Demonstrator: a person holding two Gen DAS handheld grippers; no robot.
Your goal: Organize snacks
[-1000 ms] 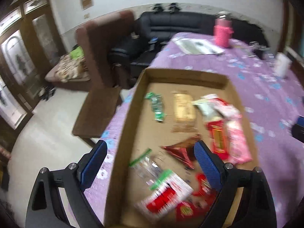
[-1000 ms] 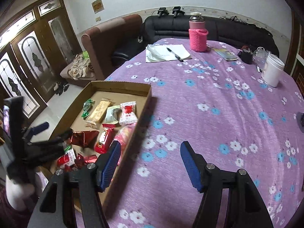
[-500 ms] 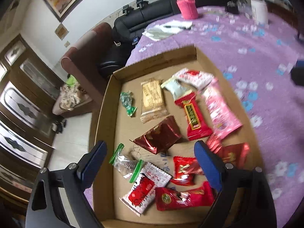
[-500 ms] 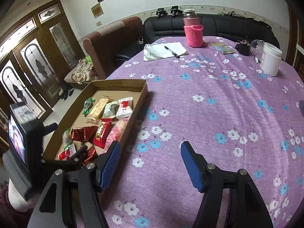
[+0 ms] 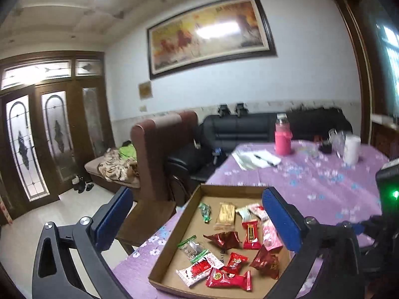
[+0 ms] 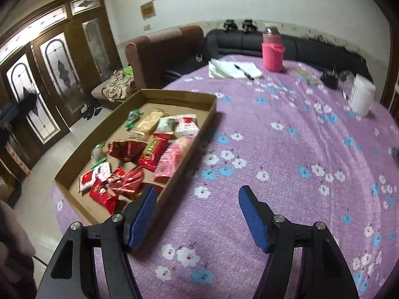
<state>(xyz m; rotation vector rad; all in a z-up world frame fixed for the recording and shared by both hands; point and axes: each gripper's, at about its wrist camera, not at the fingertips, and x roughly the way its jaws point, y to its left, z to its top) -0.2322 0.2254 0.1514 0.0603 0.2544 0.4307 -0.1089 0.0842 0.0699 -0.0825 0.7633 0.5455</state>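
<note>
Left gripper (image 5: 197, 220): jaws wide apart, nothing between the pads, held above the near end of the cardboard tray (image 5: 172, 234). Framed between those jaws: green candy (image 5: 205, 211), beige wafer pack (image 5: 225, 215), dark red foil pouch (image 5: 223, 239), red bar with gold label (image 5: 250, 233), clear bag with green ends (image 5: 192, 248), red-and-white packet (image 5: 199, 270) and a red pillow pack (image 5: 228, 277) nearest the camera. Pink packet (image 5: 270, 235) partly hidden behind the right pad. Only in the left wrist view: framed horse painting (image 5: 210, 33) high on the wall and a black device with a green light (image 5: 389, 189) at the right edge.

Right gripper (image 6: 197, 215): jaws also open and empty, hovering over the purple flowered tablecloth (image 6: 286, 149), tray just beyond the left pad. Only in the right wrist view: full length of the pink packet against the tray's right wall, and the pen (image 6: 243, 71) on the papers (image 6: 234, 69) beside the pink flask (image 6: 273, 49); white tub (image 6: 361, 97) far right. Printing on every wrapper too small and blurred to read.
</note>
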